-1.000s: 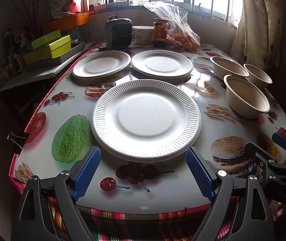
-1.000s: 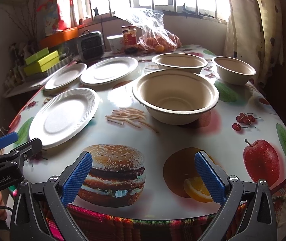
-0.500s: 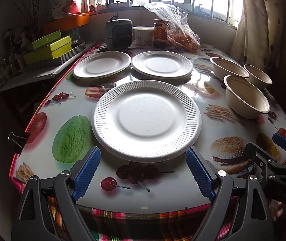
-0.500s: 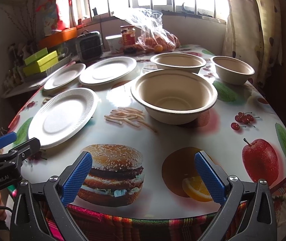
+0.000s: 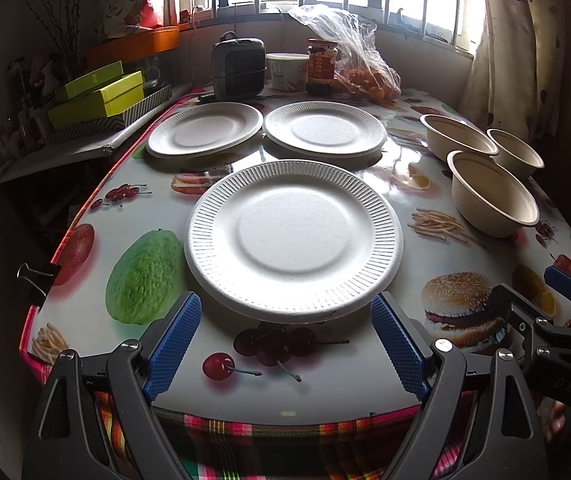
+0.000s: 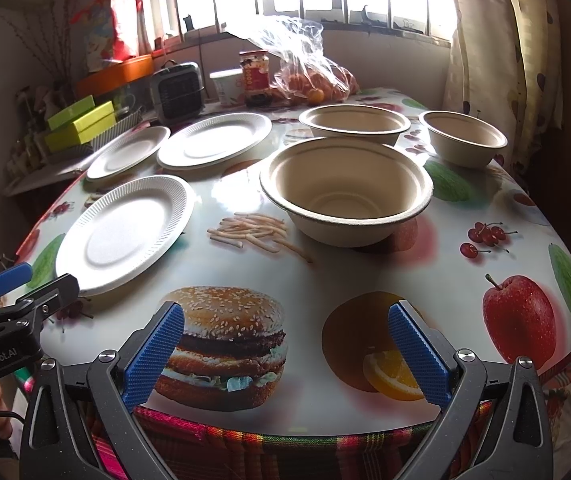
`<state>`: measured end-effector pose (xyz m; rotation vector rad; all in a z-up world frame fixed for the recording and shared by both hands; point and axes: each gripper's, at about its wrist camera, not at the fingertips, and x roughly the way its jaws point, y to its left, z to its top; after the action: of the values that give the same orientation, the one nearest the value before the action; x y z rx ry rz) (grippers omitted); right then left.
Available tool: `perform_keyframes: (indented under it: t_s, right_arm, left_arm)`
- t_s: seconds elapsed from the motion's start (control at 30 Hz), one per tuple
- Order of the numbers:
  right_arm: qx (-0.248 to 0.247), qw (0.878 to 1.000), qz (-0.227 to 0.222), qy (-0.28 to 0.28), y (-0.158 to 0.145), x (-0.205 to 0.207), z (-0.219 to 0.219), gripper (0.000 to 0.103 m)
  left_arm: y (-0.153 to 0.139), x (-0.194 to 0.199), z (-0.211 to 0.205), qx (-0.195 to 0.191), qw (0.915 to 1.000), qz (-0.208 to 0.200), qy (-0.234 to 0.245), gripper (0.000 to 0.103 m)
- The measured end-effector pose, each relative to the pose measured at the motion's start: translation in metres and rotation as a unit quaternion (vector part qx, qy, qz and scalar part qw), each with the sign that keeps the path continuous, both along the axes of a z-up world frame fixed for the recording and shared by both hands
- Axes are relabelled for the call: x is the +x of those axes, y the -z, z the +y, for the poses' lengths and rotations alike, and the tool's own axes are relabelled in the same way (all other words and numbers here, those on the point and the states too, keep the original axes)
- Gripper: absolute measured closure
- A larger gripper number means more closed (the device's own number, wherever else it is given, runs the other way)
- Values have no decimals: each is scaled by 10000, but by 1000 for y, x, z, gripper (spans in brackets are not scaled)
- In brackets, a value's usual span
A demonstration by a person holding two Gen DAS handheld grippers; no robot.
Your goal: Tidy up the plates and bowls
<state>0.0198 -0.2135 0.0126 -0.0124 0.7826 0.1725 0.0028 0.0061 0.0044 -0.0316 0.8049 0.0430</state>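
While both grippers hang at the near edge of the table (image 5: 85, 320), I see the left gripper (image 5: 285, 344) with its blue pads spread wide and nothing between them, just short of the nearest white plate (image 5: 293, 236), whose near rim sits between the two pad tips. Two more white plates (image 5: 205, 128) (image 5: 323, 128) lie side by side farther back, rims almost touching. My right gripper (image 6: 285, 356) is likewise wide open and empty, over the printed burger on the tablecloth, well short of the nearest beige bowl (image 6: 345, 190). Two more bowls stand upright behind it, one (image 6: 355, 124) straight back and one (image 6: 465, 138) toward the curtain (image 6: 497, 52). All plates and bowls stand apart, none stacked. At the far end of the table I can make out a small heater (image 5: 239, 64), a white tub (image 5: 287, 70), a jar (image 5: 321, 66) and a plastic bag of oranges (image 5: 365, 72).
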Motion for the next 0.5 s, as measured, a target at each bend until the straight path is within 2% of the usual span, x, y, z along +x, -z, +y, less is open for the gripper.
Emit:
perform_keyframes:
  t_s: [0.5]
  right_arm:
    - [22, 10000, -39, -21, -3, 0, -1, 0]
  left_arm:
    - [-5, 1, 3, 13, 10000, -40, -7, 16]
